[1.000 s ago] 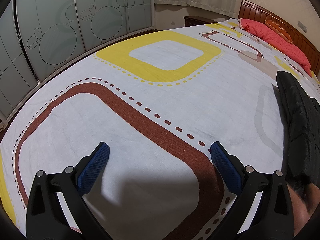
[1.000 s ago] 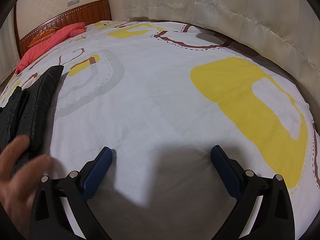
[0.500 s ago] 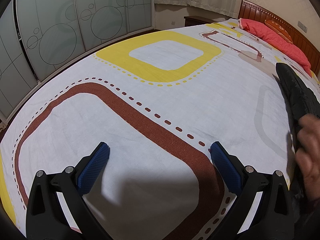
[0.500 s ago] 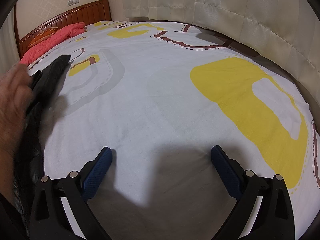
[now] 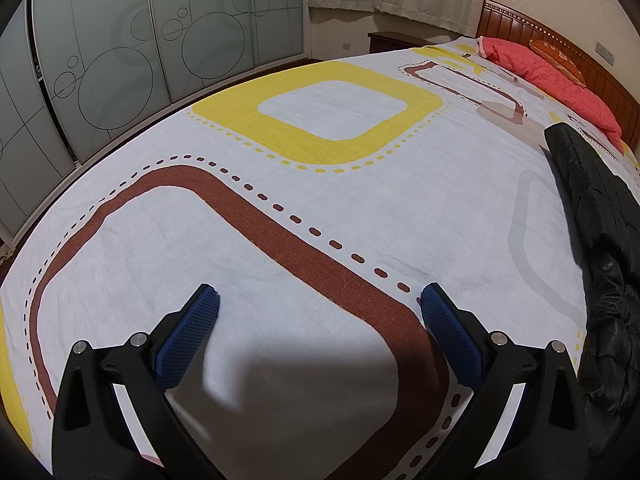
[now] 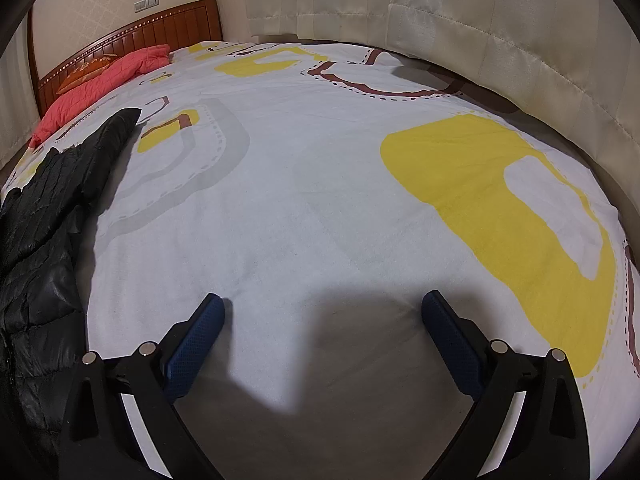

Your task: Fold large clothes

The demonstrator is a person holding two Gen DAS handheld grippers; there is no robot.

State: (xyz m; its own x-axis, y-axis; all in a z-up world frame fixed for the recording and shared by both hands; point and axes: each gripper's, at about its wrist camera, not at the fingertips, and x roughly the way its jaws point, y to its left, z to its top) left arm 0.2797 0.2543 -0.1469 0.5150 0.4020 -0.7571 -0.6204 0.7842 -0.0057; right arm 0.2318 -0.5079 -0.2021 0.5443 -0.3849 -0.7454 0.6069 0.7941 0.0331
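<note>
A black quilted jacket (image 5: 600, 224) lies on the bed at the right edge of the left wrist view. It also shows at the left edge of the right wrist view (image 6: 52, 216), stretched toward the headboard. My left gripper (image 5: 318, 300) is open and empty, low over the sheet, left of the jacket. My right gripper (image 6: 324, 308) is open and empty, low over the sheet, right of the jacket. Neither gripper touches the jacket.
The bed has a white sheet (image 5: 320, 184) with yellow and brown shapes. A red quilt (image 5: 560, 80) lies by the wooden headboard (image 6: 120, 44). Glass wardrobe doors (image 5: 120, 60) stand past the bed's left side. Curtains (image 6: 480, 40) hang past its right side.
A bare hand that was on the jacket has gone out of view. The jacket now lies spread longer toward the headboard. Both grippers have stayed in place.
</note>
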